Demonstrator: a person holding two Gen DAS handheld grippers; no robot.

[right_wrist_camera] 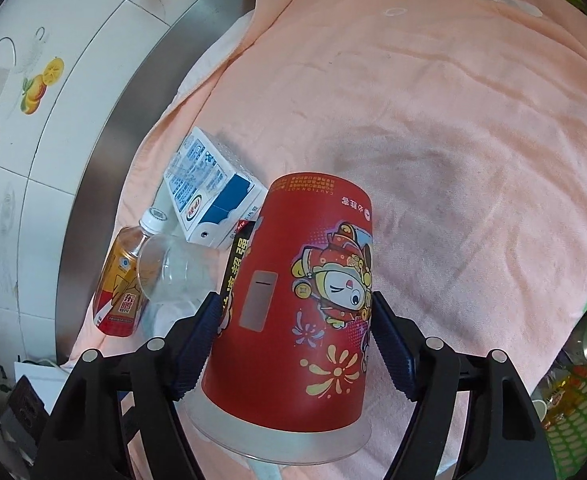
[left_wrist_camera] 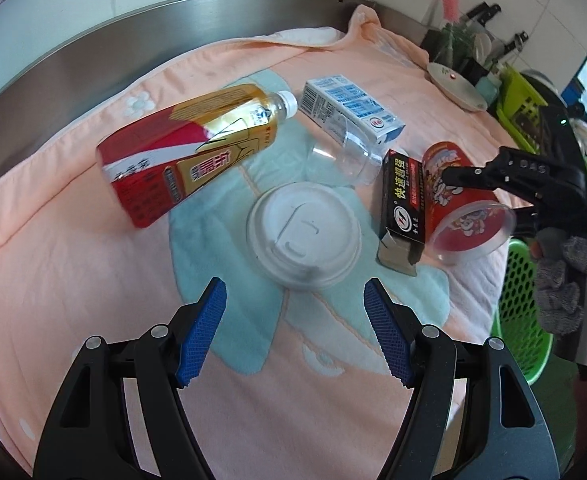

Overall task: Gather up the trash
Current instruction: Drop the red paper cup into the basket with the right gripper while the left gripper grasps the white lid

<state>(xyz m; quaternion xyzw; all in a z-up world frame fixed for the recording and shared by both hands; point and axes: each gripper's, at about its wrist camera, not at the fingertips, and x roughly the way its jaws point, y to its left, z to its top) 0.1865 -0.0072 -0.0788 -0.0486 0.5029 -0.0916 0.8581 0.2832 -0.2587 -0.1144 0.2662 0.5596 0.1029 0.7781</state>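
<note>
right tool (right_wrist_camera: 293,344) gripping red cup (right_wrist_camera: 297,312)

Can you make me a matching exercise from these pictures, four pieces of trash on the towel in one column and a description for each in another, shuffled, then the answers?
Things:
1. red cup
2. white lid
3. tea bottle
4. milk carton

Descriptions:
A. lying flat on the blue patch of the towel, just ahead of the open left gripper
B. blue and white box lying on its side
C. held between the fingers of the right gripper
D. on its side, white cap on, red and gold label

Pairs: 1-C, 2-A, 3-D, 4-B
</note>
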